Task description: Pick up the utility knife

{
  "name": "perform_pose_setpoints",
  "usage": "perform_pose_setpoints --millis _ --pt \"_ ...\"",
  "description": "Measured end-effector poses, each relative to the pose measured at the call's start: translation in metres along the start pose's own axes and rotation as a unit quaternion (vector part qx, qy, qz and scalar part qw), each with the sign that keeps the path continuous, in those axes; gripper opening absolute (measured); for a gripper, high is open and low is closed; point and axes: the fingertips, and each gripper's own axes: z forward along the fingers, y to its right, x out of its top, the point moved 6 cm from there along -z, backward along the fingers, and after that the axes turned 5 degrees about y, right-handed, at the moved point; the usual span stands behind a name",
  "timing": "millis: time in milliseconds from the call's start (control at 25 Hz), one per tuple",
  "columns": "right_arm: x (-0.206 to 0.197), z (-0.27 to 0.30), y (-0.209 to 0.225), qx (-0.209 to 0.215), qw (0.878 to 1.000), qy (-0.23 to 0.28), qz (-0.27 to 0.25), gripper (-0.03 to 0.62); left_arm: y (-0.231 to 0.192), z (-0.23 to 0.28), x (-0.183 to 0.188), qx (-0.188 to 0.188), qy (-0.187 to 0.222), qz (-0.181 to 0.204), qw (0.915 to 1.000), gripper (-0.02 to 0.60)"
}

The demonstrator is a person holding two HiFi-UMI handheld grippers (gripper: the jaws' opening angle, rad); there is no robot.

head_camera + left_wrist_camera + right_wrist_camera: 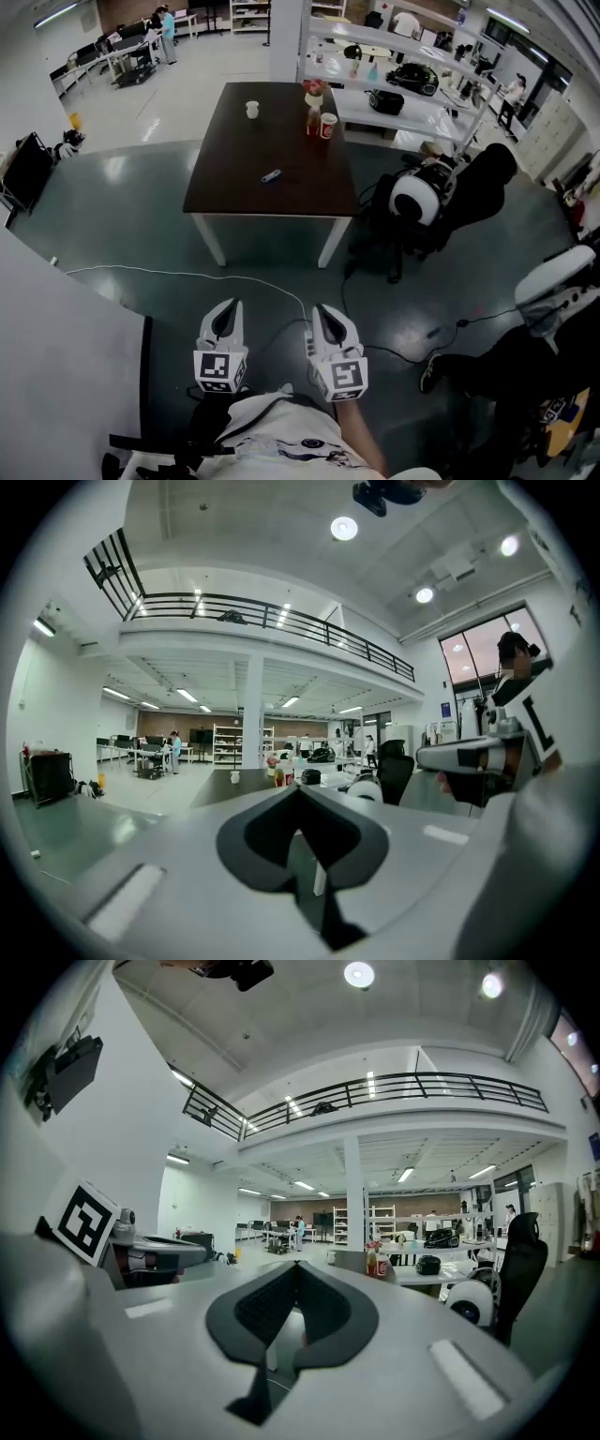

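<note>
So far: nothing grasped; approach, grasp and lift all judged outstanding.
Utility knife [271,175]: lying on the desk [234,141], well apart from both grippers.
Left gripper [228,307]: jaws closed together, holding nothing.
Right gripper [322,311]: jaws closed together, holding nothing.

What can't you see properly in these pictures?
- Knife, head view: too far and small to tell if its blade is out.
- Red cup, head view: its print is too small to read.
- Both gripper views: the table is far off and seen almost edge-on, so the knife does not show there.
- Head view: the person's body is cut off by the bottom edge.
</note>
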Motion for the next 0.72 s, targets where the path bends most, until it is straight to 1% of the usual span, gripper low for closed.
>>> perform_pose_setpoints --millis 160,360,560,720 --pt "0.0 -0.005 0.004 0.018 1.0 -0.01 0.003 0.002 0.006 0.003 0.0 0.012 -0.009 -0.001 0.9999 -0.003" --pt "-0.005 0.0 0.011 0.028 0.999 -0.018 0.013 0.002 0.015 0.004 -0.003 0.007 -0.026 0.006 0.9996 -0.002" --pt "0.005 0.025 0.01 0.043 0.999 -0.011 0.014 0.002 0.007 0.019 -0.001 0.01 -0.034 -0.002 0.9994 -0.002" --pt "0.009 0.05 0.013 0.04 0.999 -0.007 0.005 0.002 -0.006 0.047 0.001 -0.004 -0.027 -0.011 0.9996 -0.002"
